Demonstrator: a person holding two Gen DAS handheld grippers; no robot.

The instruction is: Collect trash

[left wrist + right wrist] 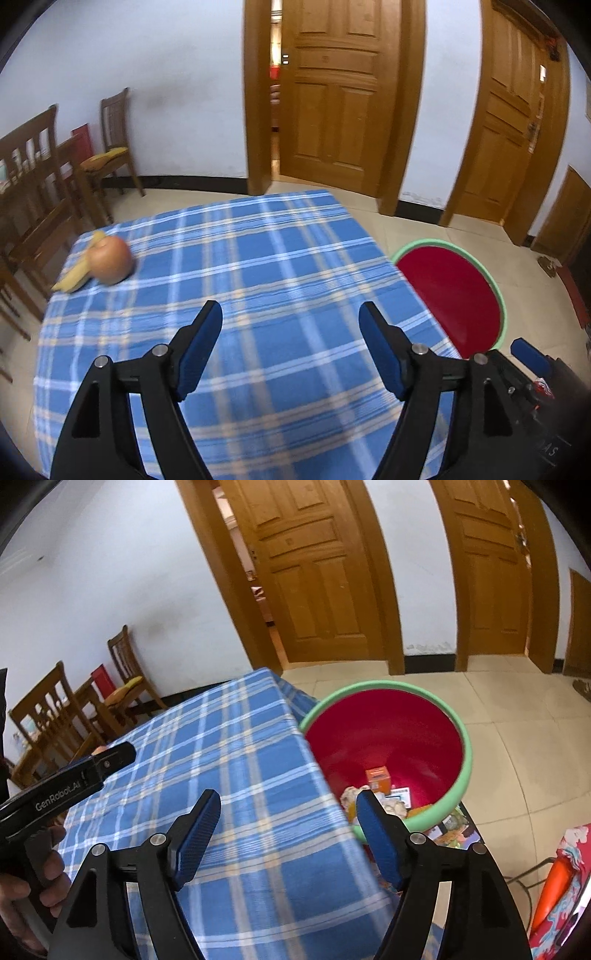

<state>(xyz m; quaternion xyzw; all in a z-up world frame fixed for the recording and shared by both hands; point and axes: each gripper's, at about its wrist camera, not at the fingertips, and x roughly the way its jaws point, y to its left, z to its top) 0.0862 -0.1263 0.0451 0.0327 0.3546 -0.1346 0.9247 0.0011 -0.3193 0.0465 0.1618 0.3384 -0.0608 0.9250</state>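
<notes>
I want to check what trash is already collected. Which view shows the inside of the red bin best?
The right wrist view: the red bin opens toward the camera, so an orange box and crumpled scraps at the bottom show. The left wrist view catches only its upper red wall and green rim past the table edge, no contents.

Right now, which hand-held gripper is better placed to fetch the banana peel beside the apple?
Left. The left hand-held gripper is open and faces the banana peel and apple at the table's far left corner. The right hand-held gripper, also open, sits by the bin.
</notes>
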